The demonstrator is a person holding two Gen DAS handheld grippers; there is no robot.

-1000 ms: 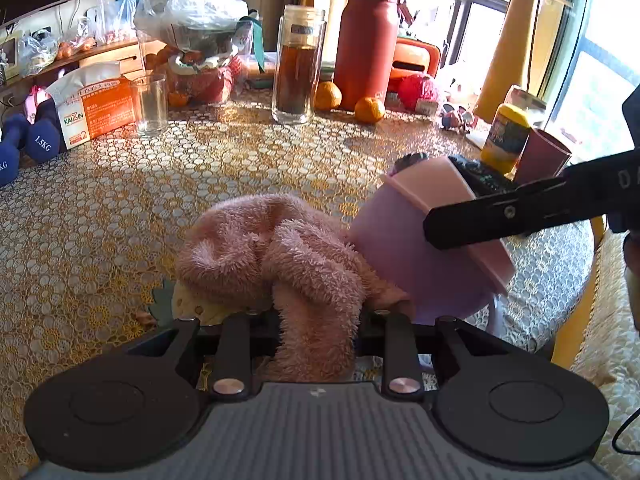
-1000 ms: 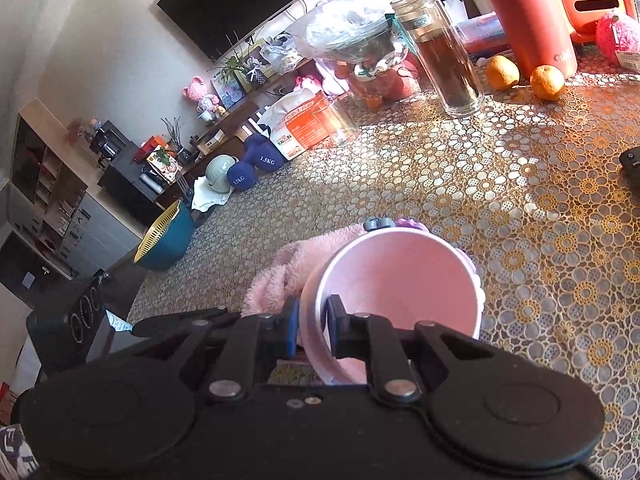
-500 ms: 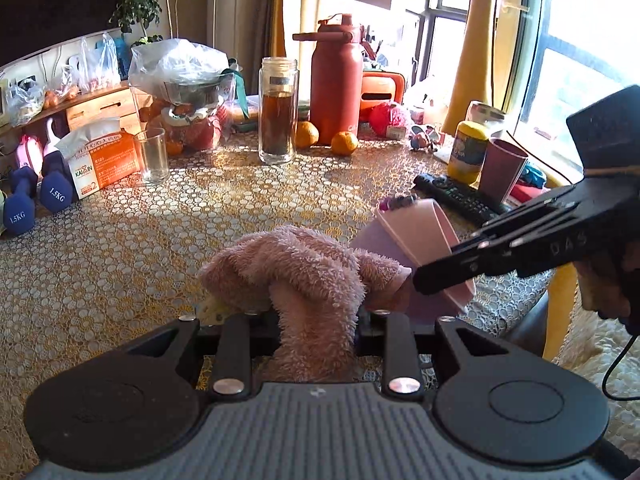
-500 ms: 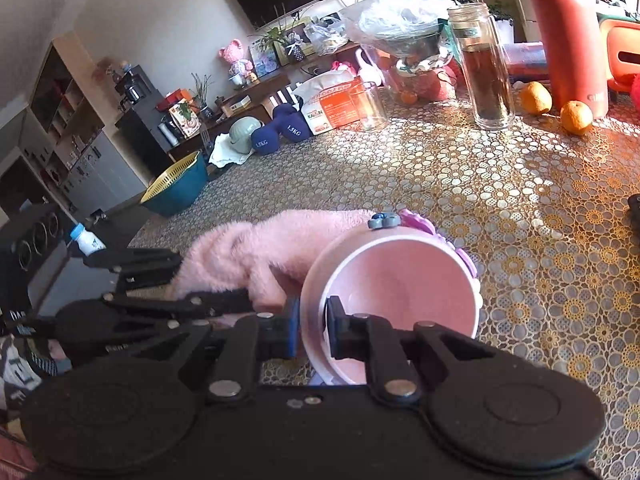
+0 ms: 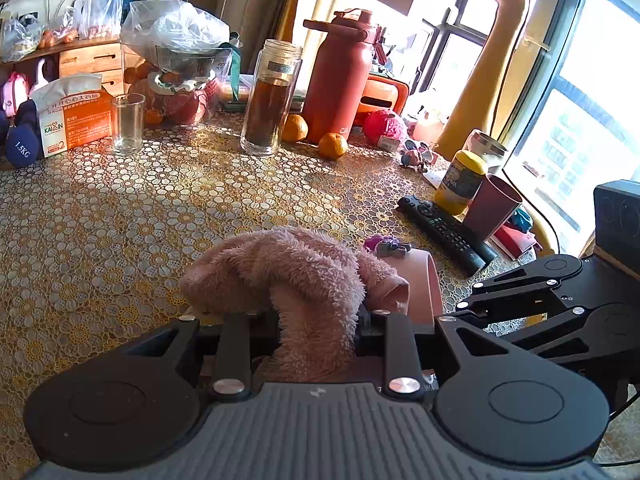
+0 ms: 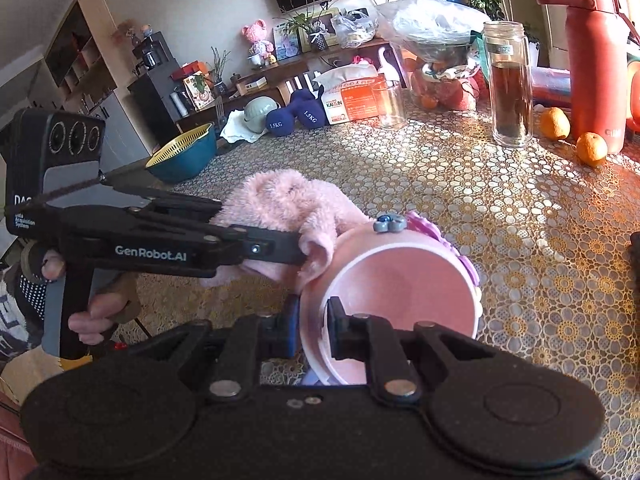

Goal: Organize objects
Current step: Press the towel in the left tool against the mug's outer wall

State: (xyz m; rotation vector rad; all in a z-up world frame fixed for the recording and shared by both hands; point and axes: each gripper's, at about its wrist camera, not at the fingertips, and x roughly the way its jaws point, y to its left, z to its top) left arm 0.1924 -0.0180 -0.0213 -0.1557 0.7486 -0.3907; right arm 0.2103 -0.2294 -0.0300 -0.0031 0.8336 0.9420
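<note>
- Between the fingers of the left gripper [image 5: 316, 320]: a fluffy pink cloth [image 5: 292, 276], clamped by the jaws and bunched up in front of them above the lace tablecloth [image 5: 120, 216].
- Just right of the left gripper: a pink cup [image 5: 426, 280], tilted, its mouth turned toward the right gripper [image 6: 314, 326]; the cloth's free end touches the cup's rim.
- At the right gripper: jaws pinched together on the cup's rim wall, one finger inside the cup [image 6: 400, 296], one outside.
- On the cup's far rim: a grey flower ornament [image 6: 388, 222] and purple trim.
- Left of the right gripper: a hand [image 6: 100, 312] grasping the left gripper's handle.
- Beyond the left gripper, well apart: a remote control [image 5: 444, 234], a glass jar [image 5: 272, 100], a red flask [image 5: 340, 76], two oranges [image 5: 333, 145].
</note>
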